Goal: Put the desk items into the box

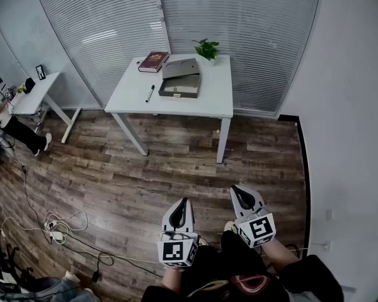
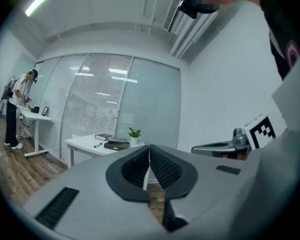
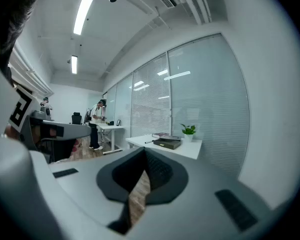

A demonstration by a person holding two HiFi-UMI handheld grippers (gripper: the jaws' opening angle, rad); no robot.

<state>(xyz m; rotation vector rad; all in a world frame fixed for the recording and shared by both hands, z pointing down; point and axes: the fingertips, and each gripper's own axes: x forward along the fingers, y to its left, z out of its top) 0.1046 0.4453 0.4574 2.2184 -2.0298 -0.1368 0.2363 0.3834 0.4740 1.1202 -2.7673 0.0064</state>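
A white desk [image 1: 208, 99] stands far ahead against the blinds. On it lie a dark red book [image 1: 154, 61], an open grey box [image 1: 180, 79] with its lid up, a black pen [image 1: 150, 93] and a potted plant [image 1: 207, 49]. My left gripper [image 1: 184, 200] and right gripper [image 1: 235, 187] hover close to my body above the wood floor, well short of the desk. Both are shut and hold nothing. The left gripper view shows the left gripper [image 2: 149, 146] with the box [image 2: 117, 144] small in the distance. In the right gripper view, the right gripper [image 3: 144, 149] points towards the box [image 3: 167, 143].
A second white desk [image 1: 34, 93] stands at the far left with a person [image 1: 6, 121] beside it. Loose cables and a power strip [image 1: 57, 225] lie on the floor at the lower left. A white wall [image 1: 353, 137] runs along the right.
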